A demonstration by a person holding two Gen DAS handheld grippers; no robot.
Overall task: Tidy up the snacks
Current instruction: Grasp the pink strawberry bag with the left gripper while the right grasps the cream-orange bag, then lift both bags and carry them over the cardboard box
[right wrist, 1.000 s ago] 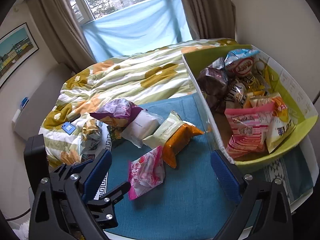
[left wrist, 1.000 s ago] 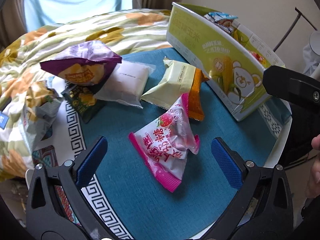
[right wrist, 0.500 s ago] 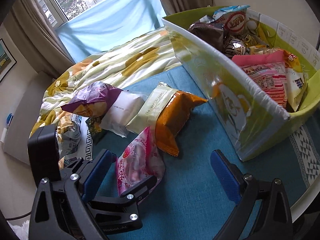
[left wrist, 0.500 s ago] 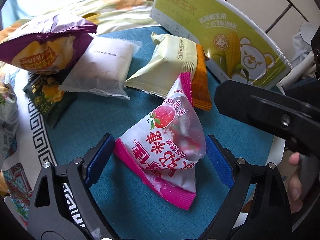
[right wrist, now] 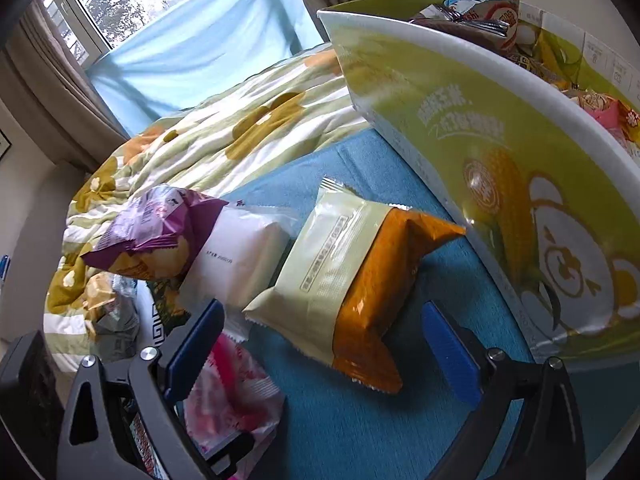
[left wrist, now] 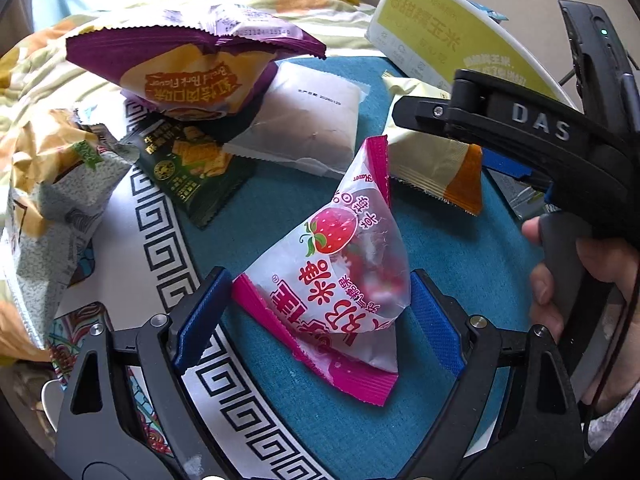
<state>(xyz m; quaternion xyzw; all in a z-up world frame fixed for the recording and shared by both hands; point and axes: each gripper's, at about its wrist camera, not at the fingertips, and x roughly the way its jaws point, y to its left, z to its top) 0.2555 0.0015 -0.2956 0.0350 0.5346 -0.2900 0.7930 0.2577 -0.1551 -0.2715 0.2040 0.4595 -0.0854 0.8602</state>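
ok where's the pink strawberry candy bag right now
In the left wrist view the pink strawberry candy bag lies on the blue cloth between the closing left gripper's fingers, just in front of the pale green and orange packet.

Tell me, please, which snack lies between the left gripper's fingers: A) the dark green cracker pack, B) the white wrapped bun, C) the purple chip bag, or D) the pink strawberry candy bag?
D: the pink strawberry candy bag sits between the closing blue fingers of the left gripper.
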